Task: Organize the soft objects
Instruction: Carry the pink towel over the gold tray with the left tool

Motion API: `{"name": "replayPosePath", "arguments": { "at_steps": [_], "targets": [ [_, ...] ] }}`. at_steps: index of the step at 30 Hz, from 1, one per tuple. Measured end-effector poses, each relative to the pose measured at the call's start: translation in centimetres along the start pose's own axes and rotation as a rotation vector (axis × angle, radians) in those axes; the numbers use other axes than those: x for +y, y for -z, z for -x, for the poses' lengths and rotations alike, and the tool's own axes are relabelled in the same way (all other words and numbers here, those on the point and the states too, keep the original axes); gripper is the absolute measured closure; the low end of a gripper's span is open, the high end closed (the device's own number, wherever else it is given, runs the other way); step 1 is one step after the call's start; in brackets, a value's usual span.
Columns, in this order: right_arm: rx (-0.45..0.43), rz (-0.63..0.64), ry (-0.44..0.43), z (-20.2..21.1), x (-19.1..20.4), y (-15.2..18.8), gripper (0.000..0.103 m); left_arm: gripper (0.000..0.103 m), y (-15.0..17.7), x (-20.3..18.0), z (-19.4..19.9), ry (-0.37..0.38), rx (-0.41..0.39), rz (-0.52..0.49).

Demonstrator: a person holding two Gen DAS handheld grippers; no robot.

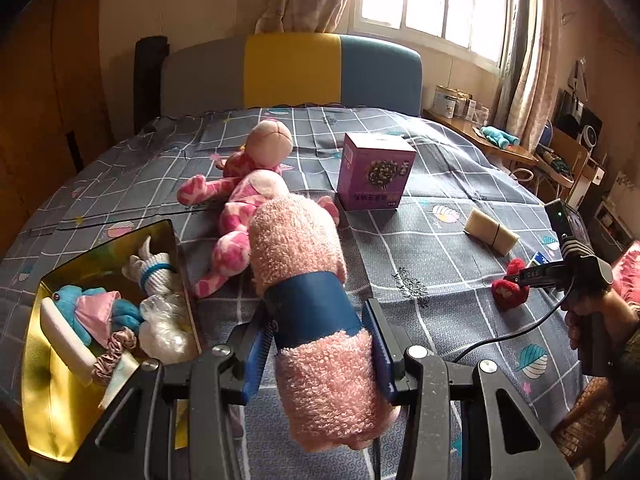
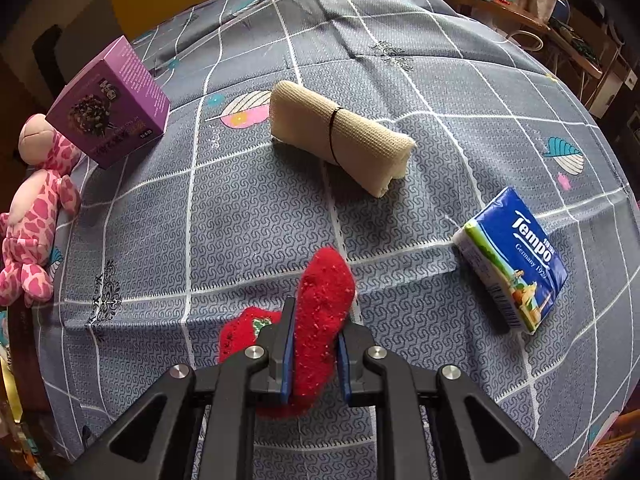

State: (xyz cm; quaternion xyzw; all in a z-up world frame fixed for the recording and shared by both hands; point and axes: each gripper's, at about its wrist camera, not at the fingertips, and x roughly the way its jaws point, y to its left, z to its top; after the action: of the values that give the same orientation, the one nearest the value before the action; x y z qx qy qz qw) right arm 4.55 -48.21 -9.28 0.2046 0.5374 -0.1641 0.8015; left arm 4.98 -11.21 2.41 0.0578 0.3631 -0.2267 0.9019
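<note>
Left gripper (image 1: pixel 318 344) clamped on rolled pink towel (image 1: pixel 308 280), held above the bed (image 1: pixel 420 248) beside gold box (image 1: pixel 48 380). Right gripper (image 2: pixel 314 344) clamped on red sock (image 2: pixel 320 312) on the bed.

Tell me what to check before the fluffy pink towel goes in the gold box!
1. Left claw squeezes the pink towel roll: ok.
2. Towel is lifted off the bed: ok.
3. Gold box is open on top: ok.
4. Room left in the box: cannot tell; a blue toy and white toy already fill much of it.
5. Right claw holds the red sock, away from the box: ok.
</note>
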Motion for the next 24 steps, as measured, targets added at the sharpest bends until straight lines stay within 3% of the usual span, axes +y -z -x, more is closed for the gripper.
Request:
{"name": "replayPosePath", "arguments": {
  "at_steps": [6, 11, 15, 17, 24],
  "targets": [
    [-0.014, 0.026, 0.012, 0.1, 0.4, 0.0, 0.088, 0.058, 0.6, 7.5, 3.2, -0.062, -0.009, 0.122],
    [-0.024, 0.033, 0.008, 0.4, 0.5, -0.2, 0.088, 0.058, 3.1, 16.4, 5.4, -0.228, 0.002, 0.27],
    [-0.033, 0.035, 0.008, 0.5, 0.4, -0.3, 0.088, 0.058, 6.1, 22.6, 5.2, -0.338, 0.068, 0.398],
    [-0.045, 0.03, 0.008, 0.9, 0.2, -0.3, 0.088, 0.057, 7.5, 24.2, 4.5, -0.375, 0.107, 0.43],
    [-0.149, 0.013, -0.013, 3.3, 0.1, -0.4, 0.089, 0.055, 9.5, 25.8, 1.6, -0.388, 0.158, 0.444]
  ]
}}
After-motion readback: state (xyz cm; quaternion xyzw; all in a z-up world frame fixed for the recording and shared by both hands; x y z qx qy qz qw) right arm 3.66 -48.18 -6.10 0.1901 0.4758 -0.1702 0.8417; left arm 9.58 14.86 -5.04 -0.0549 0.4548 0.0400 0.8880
